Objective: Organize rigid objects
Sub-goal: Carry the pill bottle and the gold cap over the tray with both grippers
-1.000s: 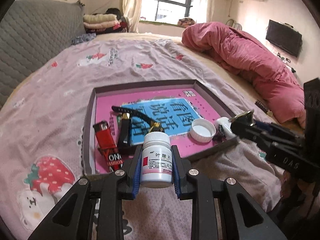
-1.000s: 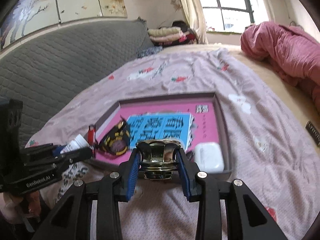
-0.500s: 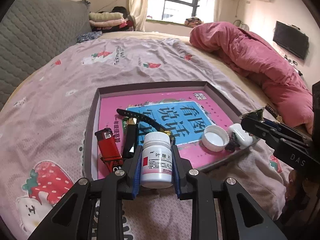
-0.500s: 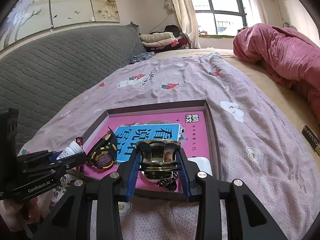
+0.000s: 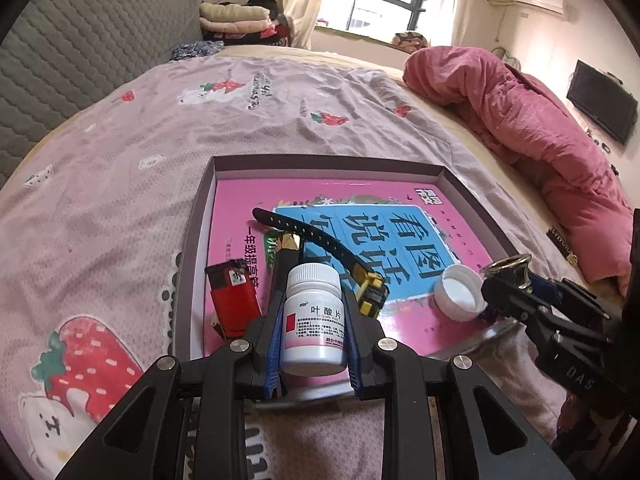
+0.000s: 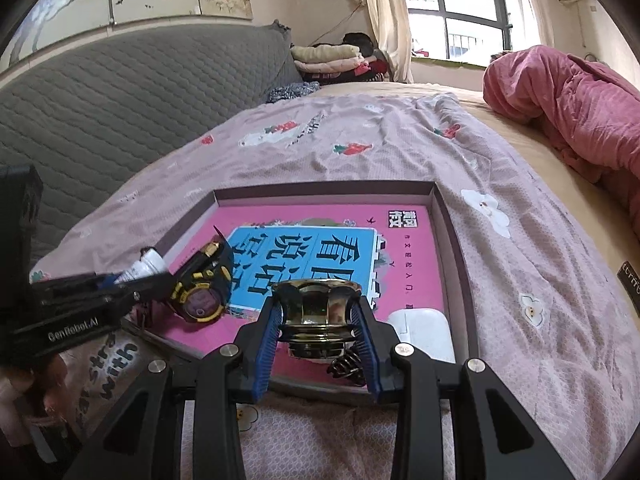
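My left gripper (image 5: pixel 313 334) is shut on an upright white pill bottle (image 5: pixel 313 320) with a red-marked label, held over the near edge of a shallow grey tray (image 5: pixel 320 160) lined with a pink and blue book. My right gripper (image 6: pixel 320 332) is shut on a shiny brass-coloured metal piece (image 6: pixel 316 312) with a chain hanging below, over the tray's (image 6: pixel 456 240) near right corner. In the tray lie a black and yellow watch (image 5: pixel 360 276) (image 6: pixel 202 294), a red lighter (image 5: pixel 232 300), a white cap (image 5: pixel 460 294) and a white earbud case (image 6: pixel 424 330).
The tray rests on a pink strawberry-print bedsheet (image 5: pixel 120 200). A rumpled pink duvet (image 5: pixel 520 120) lies at the right, a grey quilted headboard (image 6: pixel 120 100) at the left. A dark strip (image 6: pixel 630 280) lies on the sheet at the far right. Folded clothes (image 5: pixel 236 16) are stacked by the window.
Both grippers have moved forward and down toward the tray with their loads still held. The tray now looks larger and nearer; the bottle and the metal piece now hang over its near edge.
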`<move>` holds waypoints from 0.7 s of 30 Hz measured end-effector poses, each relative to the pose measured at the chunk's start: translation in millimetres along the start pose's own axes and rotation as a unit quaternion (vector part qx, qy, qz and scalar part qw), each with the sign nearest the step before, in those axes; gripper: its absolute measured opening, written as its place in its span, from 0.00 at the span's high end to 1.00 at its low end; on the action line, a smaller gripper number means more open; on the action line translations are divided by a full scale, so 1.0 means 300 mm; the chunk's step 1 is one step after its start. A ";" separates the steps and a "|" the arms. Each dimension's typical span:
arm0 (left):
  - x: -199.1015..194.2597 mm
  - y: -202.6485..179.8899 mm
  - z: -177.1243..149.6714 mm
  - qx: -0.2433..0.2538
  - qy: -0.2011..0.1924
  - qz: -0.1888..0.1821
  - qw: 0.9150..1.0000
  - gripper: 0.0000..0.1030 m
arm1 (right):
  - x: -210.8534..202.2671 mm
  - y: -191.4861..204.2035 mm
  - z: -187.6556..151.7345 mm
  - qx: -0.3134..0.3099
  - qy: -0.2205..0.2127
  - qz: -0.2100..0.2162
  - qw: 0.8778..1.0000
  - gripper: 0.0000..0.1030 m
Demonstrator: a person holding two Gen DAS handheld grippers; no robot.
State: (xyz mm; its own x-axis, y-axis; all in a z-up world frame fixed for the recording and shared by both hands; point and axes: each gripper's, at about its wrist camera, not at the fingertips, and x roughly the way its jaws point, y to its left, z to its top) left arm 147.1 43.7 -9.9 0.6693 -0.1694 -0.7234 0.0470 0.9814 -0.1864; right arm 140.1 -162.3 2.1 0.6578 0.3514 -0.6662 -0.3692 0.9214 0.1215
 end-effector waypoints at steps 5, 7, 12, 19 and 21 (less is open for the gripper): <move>0.026 -0.004 0.012 0.003 0.005 -0.002 1.000 0.74 | 0.022 -0.010 -0.002 0.004 0.010 -0.004 1.000 0.64; 0.033 -0.006 0.016 0.005 0.006 -0.002 1.000 0.74 | 0.033 -0.014 -0.004 0.006 0.015 -0.006 1.000 0.64; 0.050 0.002 0.022 -0.001 0.013 -0.010 1.000 0.74 | 0.041 -0.014 -0.012 0.008 0.021 -0.010 1.000 0.64; 0.053 0.004 0.026 -0.003 0.016 -0.012 1.000 0.74 | 0.045 -0.016 -0.014 0.011 0.024 -0.010 1.000 0.64; 0.054 0.004 0.024 -0.003 0.018 -0.014 1.000 0.73 | 0.046 -0.017 -0.014 0.011 0.025 -0.010 1.000 0.64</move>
State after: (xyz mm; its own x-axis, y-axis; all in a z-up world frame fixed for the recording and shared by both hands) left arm 163.4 42.8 -17.1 0.6415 -0.1992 -0.7408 0.0597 0.9757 -0.2106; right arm 148.2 -162.8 -10.9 0.6307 0.3241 -0.7051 -0.3404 0.9321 0.1240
